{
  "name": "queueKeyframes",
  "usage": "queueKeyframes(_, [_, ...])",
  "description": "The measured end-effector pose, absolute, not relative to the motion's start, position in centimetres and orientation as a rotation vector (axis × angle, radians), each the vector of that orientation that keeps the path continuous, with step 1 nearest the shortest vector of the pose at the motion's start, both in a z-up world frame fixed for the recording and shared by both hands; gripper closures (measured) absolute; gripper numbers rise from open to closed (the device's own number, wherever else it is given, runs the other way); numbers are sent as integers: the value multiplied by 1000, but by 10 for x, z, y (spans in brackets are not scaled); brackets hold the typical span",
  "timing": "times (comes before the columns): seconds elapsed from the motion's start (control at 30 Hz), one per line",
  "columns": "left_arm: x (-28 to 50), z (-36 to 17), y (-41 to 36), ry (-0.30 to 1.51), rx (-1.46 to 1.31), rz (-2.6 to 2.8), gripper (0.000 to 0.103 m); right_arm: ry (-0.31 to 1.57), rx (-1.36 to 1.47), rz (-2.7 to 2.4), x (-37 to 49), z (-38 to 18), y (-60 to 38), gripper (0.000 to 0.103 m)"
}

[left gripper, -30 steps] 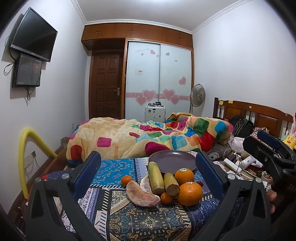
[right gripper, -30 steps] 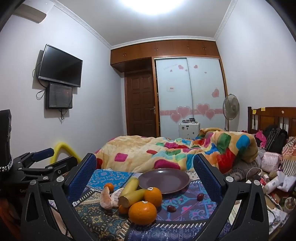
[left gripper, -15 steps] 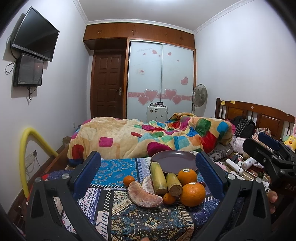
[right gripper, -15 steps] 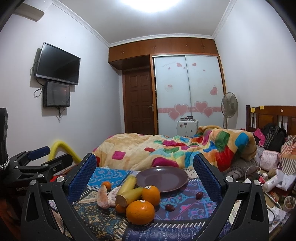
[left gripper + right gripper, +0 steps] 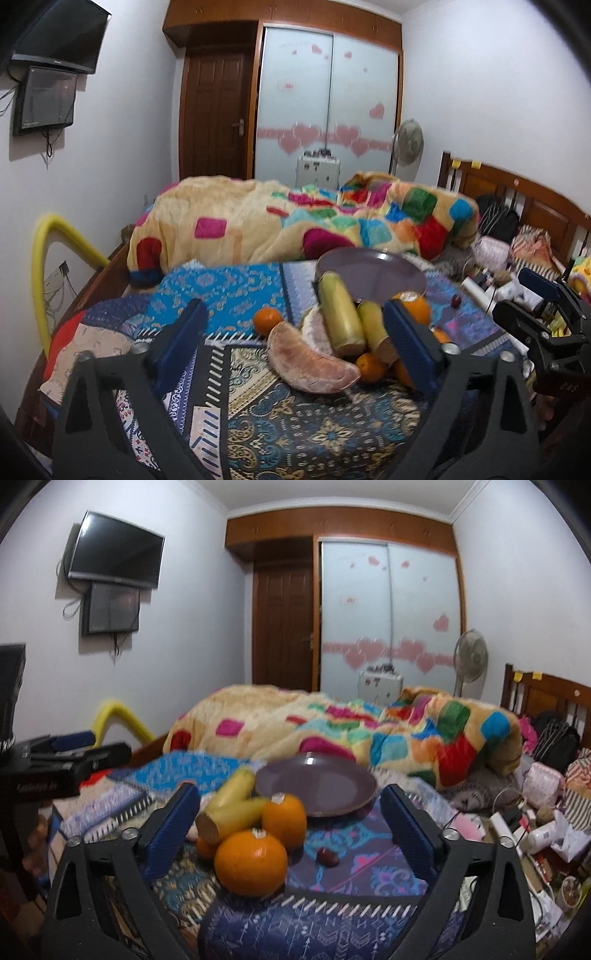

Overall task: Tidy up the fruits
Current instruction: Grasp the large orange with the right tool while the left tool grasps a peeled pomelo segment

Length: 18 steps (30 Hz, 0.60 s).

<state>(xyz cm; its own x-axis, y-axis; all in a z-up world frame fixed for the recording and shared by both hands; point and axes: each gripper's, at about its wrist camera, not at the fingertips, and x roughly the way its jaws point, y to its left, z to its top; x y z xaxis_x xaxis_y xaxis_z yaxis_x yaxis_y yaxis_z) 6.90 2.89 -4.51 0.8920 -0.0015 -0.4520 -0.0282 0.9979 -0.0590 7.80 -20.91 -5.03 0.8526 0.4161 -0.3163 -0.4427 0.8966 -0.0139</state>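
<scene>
A heap of fruit lies on a patterned cloth [image 5: 295,435] in front of an empty purple plate [image 5: 373,273]. It has a peeled pomelo segment [image 5: 314,365], two yellow-green sugarcane-like pieces [image 5: 340,317], two big oranges [image 5: 251,864] and small tangerines [image 5: 267,319]. A dark date [image 5: 328,857] lies apart on the cloth. My left gripper [image 5: 295,339] is open and empty, close over the pomelo segment. My right gripper [image 5: 290,823] is open and empty, framing the big oranges; the plate also shows in this view [image 5: 317,782].
A bed with a colourful quilt [image 5: 303,225] lies behind the plate. Clutter of bottles and bags [image 5: 535,830] fills the right side. A yellow foam tube [image 5: 40,280] stands at the left. The right gripper shows at the left wrist view's right edge [image 5: 546,325].
Both grippers have moved forward and down toward the fruit heap, which now looks larger. Both stay open. No fruit has moved.
</scene>
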Motion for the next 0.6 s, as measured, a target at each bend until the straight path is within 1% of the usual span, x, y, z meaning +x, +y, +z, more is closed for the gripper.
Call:
queueKeyframes(0.03, [73,-49,28,496,-62,7,16,341,-87,466,81,-56,-208,10])
queueKeyframes(0.07, [76,-54,29,500,-58,-3,16,361,-84,475,83,-60,-206,10])
queueKeyframes(0.2, [83,-69,28,556,-43,-41,17,432,-72,507,89,-77,-201,12])
queueKeyframes(0.4, [91,-92,26,630,-2,-57,16,481,-80,532,93,-91,-191,13])
queueKeyframes(0.5, [96,-100,25,663,11,-74,16,503,-77,538,97,-98,-189,19])
queueKeyframes(0.6, [100,-110,18,683,13,-93,16,528,-73,544,99,-103,-191,20])
